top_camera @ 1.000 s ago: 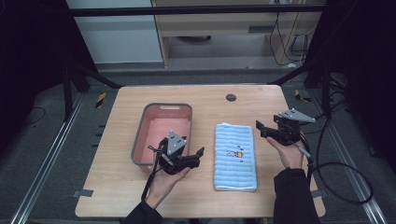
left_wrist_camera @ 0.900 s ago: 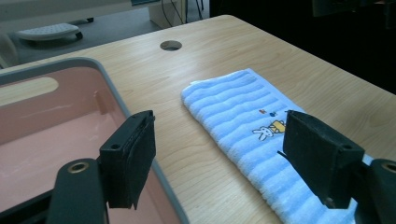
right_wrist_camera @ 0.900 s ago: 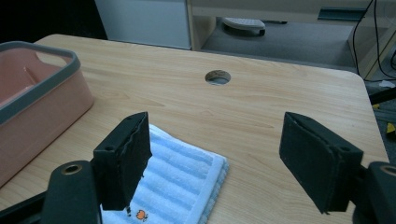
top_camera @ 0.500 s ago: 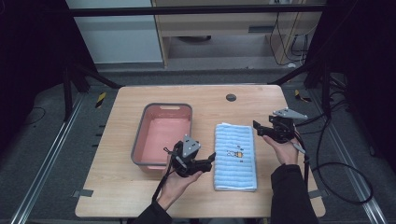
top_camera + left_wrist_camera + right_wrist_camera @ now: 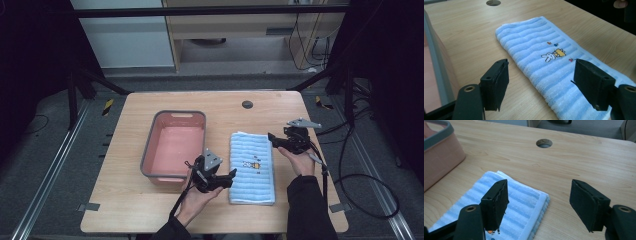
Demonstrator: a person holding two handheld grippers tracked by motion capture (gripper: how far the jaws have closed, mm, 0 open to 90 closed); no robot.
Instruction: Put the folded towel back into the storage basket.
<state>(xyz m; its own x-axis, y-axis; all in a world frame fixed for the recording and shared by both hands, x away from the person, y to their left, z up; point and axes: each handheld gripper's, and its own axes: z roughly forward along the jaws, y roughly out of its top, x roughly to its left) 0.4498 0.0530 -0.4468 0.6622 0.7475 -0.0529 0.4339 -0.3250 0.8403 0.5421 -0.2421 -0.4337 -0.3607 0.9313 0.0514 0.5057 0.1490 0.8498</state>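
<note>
A folded blue striped towel (image 5: 252, 167) lies flat on the table (image 5: 125, 210), just right of the pink tub (image 5: 173, 145), toward the near edge. Step in hand: approach for a two-handed pickup. The left gripper (image 5: 220, 181) sits low at the towel's near left edge, jaws wide apart, nothing between them. The right gripper (image 5: 280, 141) hovers by the far right corner; its jaws have just been closing slightly yet stand well apart, empty. Next move, as judged: settle each pair over a towel edge, then close.
</note>
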